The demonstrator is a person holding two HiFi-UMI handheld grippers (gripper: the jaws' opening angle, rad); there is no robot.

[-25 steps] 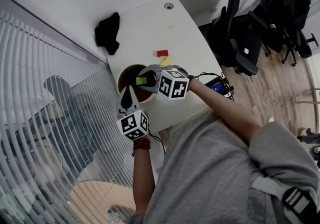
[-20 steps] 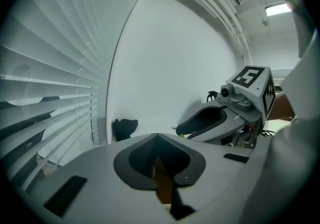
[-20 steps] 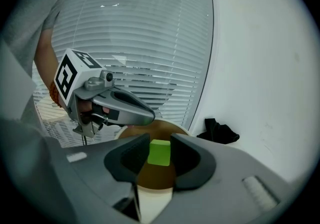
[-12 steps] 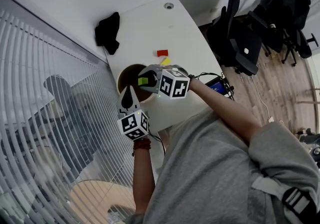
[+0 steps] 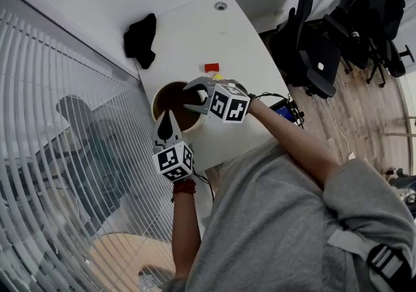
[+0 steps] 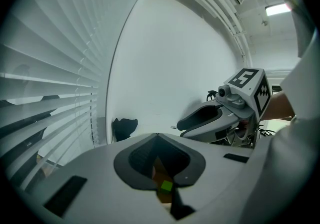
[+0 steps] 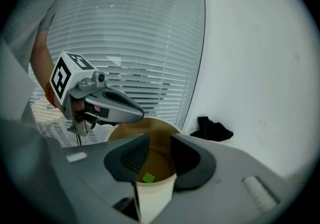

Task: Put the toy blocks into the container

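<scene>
Right gripper hangs over the container, jaws apart, empty; green block lies inside; left gripper closed at the rim; red block lies just beyond the right.

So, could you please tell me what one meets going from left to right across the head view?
window blinds → black cloth → container → red block → office chairs
</scene>
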